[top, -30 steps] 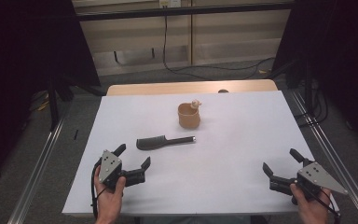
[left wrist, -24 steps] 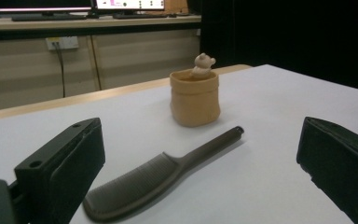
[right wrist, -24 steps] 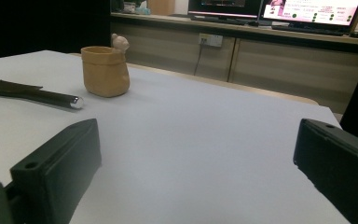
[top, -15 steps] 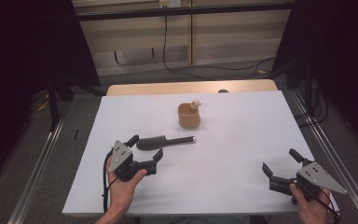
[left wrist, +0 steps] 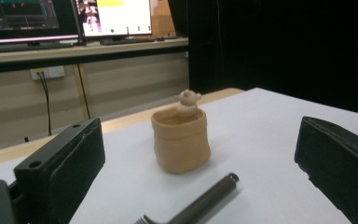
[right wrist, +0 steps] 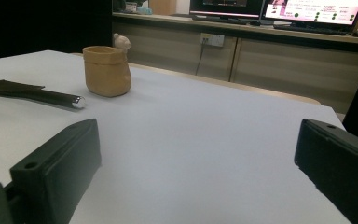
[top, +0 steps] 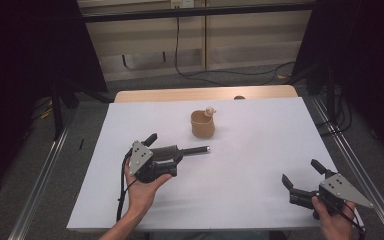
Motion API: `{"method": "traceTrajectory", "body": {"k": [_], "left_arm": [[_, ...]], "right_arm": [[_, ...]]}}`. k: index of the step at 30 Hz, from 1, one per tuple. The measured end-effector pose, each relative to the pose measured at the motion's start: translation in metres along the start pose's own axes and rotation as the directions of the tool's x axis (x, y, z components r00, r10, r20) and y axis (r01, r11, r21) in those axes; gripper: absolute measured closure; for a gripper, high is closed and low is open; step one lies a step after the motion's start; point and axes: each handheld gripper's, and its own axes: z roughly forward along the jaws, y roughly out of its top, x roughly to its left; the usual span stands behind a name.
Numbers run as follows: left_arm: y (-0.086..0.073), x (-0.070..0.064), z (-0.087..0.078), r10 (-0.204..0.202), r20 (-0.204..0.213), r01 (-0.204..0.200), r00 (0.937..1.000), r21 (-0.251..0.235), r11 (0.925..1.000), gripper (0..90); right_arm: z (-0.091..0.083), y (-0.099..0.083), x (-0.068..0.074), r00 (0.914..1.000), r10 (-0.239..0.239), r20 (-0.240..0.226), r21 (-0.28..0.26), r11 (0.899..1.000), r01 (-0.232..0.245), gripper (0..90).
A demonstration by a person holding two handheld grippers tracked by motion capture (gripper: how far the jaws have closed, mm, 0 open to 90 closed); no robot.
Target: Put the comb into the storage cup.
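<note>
High view has the left gripper [top: 164, 149], jaws wide apart, straddling the dark brush [top: 180, 150] lying flat on the white surface [top: 260, 145] beside the tan pot [top: 202, 125] — light, stiff, probably best pinched mid-handle — while the right gripper [top: 301, 176] sits agape.

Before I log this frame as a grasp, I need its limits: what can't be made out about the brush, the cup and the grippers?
- Brush: high view, the left gripper and hand cover its head; left gripper view cuts it off at the bottom edge, so contact is unclear.
- Cup: its inside is hidden by its wall; the small figure on the rim is blurred.
- Right gripper: jaws apart above the table, height unclear.
</note>
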Motion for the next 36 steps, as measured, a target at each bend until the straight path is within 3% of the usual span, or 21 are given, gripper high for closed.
{"method": "traceTrajectory", "body": {"k": [2,4,6,9,13,15,18,23,24,26,28,31,34,36], "left_arm": [[0.000,0.003,0.004,-0.056,0.016,0.056,0.9983,0.001,0.9985,2.8],[-0.001,0.005,0.009,-0.073,0.012,0.073,0.9973,-0.003,0.9973,2.3],[-0.002,0.006,0.014,-0.019,0.004,0.019,0.9998,-0.005,0.9998,2.2],[-0.002,0.009,0.021,-0.016,0.012,0.016,0.9998,0.001,0.9999,2.2],[-0.002,0.009,0.032,0.016,0.004,-0.016,0.9999,-0.003,0.9999,2.5],[-0.002,0.009,0.039,0.016,0.005,-0.016,0.9999,0.004,0.9999,2.8],[-0.002,0.011,0.047,-0.015,0.008,0.015,0.9999,-0.005,0.9999,3.8],[-0.002,0.016,0.061,-0.016,0.006,0.016,0.9999,0.004,0.9999,5.5],[-0.001,0.016,0.063,-0.013,0.003,0.013,0.9999,0.001,0.9999,7.0],[0.000,0.016,0.066,0.033,-0.018,-0.033,0.9993,-0.007,0.9994,7.9],[-0.002,0.016,0.069,0.014,-0.012,-0.014,0.9998,-0.009,0.9999,10.7],[-0.004,0.014,0.070,0.040,0.000,-0.040,0.9992,0.010,0.9991,12.6],[-0.006,0.013,0.071,0.011,0.018,-0.012,0.9998,0.020,0.9997,16.3],[-0.007,0.013,0.072,0.026,0.016,-0.026,0.9995,0.024,0.9994,20.5]], "right_arm": [[0.000,0.000,0.000,1.0000,-0.001,-0.001,-0.001,1.000,0.001,0.0],[0.000,0.000,0.000,1.0000,-0.002,0.000,-0.004,1.000,0.002,0.0],[0.000,0.000,0.000,1.0000,0.000,0.000,-0.002,1.000,0.000,0.0],[0.000,0.000,0.000,1.0000,-0.003,0.004,0.000,1.000,0.003,0.0],[0.000,0.000,0.000,1.0000,-0.001,0.000,-0.001,1.000,0.001,0.0],[0.000,0.000,0.000,1.0000,-0.001,0.000,-0.001,1.000,0.001,0.0],[-0.001,0.000,0.000,1.0000,-0.001,-0.004,-0.006,1.000,0.001,0.0],[-0.001,0.000,0.000,1.0000,-0.003,-0.005,-0.004,1.000,0.003,0.0],[-0.001,0.000,0.000,1.0000,-0.003,-0.004,-0.005,1.000,0.003,0.0],[-0.001,0.000,0.000,1.0000,-0.002,-0.004,-0.004,1.000,0.002,0.0],[0.000,0.000,0.000,1.0000,-0.004,-0.003,-0.006,1.000,0.004,0.0],[0.000,0.000,0.000,1.0000,-0.006,-0.003,-0.005,1.000,0.006,0.0],[-0.001,-0.001,0.000,1.0000,-0.005,-0.004,0.001,1.000,0.005,0.0],[-0.001,-0.001,0.000,1.0000,-0.004,-0.008,0.001,1.000,0.004,0.0]]}}
